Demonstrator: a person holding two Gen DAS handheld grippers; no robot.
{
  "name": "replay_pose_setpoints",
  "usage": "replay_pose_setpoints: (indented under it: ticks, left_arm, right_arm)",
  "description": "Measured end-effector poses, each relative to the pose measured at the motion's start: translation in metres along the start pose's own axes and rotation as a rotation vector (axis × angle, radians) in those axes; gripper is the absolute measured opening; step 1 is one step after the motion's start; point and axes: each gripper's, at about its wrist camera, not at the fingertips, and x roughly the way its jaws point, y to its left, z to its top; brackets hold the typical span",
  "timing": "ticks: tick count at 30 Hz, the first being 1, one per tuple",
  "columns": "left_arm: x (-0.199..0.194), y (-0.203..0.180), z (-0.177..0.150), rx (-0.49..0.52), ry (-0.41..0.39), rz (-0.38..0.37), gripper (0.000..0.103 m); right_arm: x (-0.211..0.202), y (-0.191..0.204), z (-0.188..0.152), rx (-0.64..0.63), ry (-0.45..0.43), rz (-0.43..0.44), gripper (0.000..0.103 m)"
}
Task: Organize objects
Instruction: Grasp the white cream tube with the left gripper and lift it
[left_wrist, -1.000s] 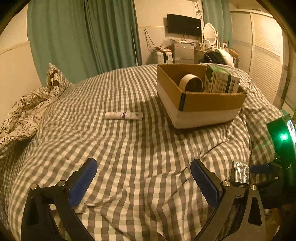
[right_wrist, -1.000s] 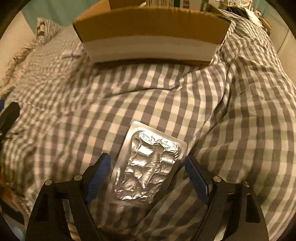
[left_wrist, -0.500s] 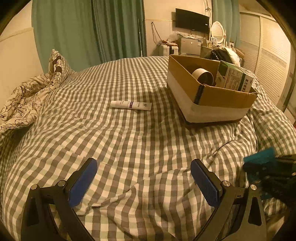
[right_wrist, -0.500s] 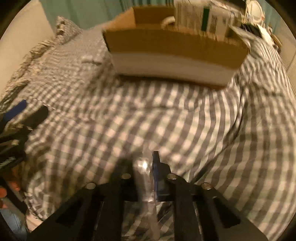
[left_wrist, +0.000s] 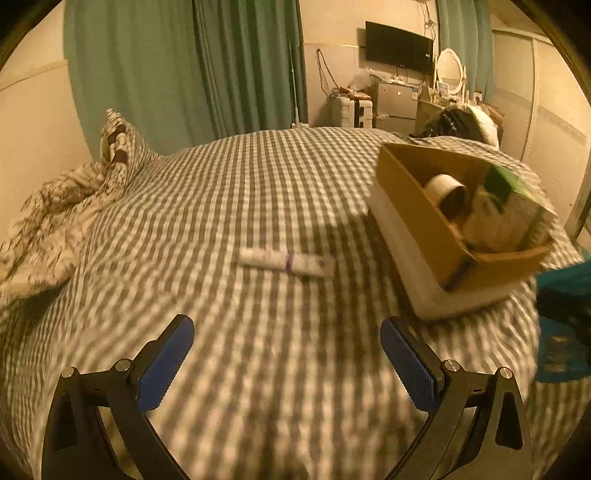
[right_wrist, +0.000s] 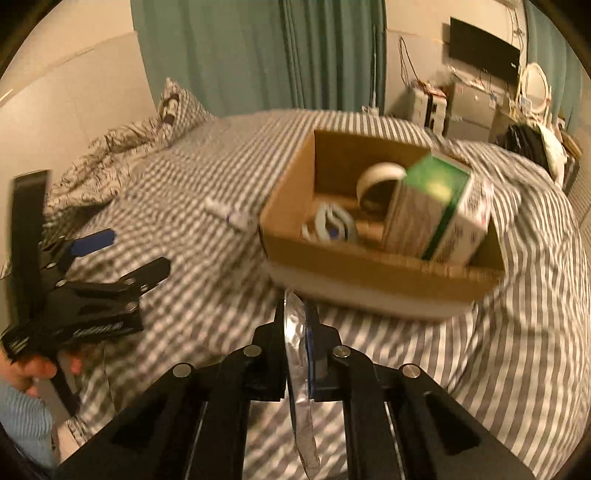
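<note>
My right gripper (right_wrist: 295, 314) is shut on a silver foil blister pack (right_wrist: 298, 369), held edge-on and lifted above the bed, just short of the cardboard box (right_wrist: 369, 266). The box holds a tape roll (right_wrist: 380, 181), a green-and-white carton (right_wrist: 436, 214) and a white coiled item (right_wrist: 332, 225). A white tube (left_wrist: 286, 261) lies on the checked bedspread left of the box (left_wrist: 417, 221). My left gripper (left_wrist: 286, 350) is open and empty, low over the bed, short of the tube; it also shows in the right wrist view (right_wrist: 92, 280).
A crumpled patterned duvet and pillow (left_wrist: 66, 199) lie at the bed's left. Green curtains (left_wrist: 184, 74), a TV (left_wrist: 399, 46) and cluttered furniture stand beyond the bed. The bed's front edge drops off near me.
My right gripper closed on the blister pack and lifted it off the bed toward the box. My left gripper moved forward toward the tube, staying open.
</note>
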Motion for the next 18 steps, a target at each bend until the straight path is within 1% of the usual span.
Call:
replay_pose_setpoints:
  ticks: [3,7,8,9,10,12,14,16,18]
  left_arm:
    - [0.040,0.002,0.020,0.081,0.015,0.026,0.103]
    - [0.101,-0.006,0.037,0.261,0.099,0.020,0.103]
    - [0.109,-0.009,0.038,0.310,0.103,0.026,0.103]
    - [0.118,-0.015,0.038,0.400,0.100,0.022,0.103]
    - [0.123,-0.019,0.037,0.469,0.088,0.017,0.103]
    - [0.128,-0.024,0.035,0.572,0.068,-0.016,0.103]
    - [0.132,-0.025,0.034,0.647,0.059,-0.089,0.103]
    - [0.137,-0.025,0.036,0.685,0.055,-0.167,0.103]
    - [0.143,-0.027,0.038,0.714,0.058,-0.197,0.103]
  right_arm:
    - [0.006,-0.003,0.012,-0.001,-0.008,0.025,0.007]
    - [0.019,-0.005,0.014,-0.011,0.009,0.065,0.007]
    - [0.022,-0.004,0.014,-0.012,0.014,0.072,0.007]
    - [0.025,-0.004,0.012,-0.011,0.022,0.082,0.007]
    - [0.028,-0.003,0.011,-0.008,0.031,0.093,0.007]
    - [0.032,-0.003,0.007,0.010,0.046,0.097,0.007]
    - [0.035,0.000,0.004,0.002,0.045,0.066,0.007]
    - [0.036,0.009,0.002,-0.020,0.037,0.033,0.007]
    - [0.042,0.017,-0.001,-0.023,0.050,0.030,0.007]
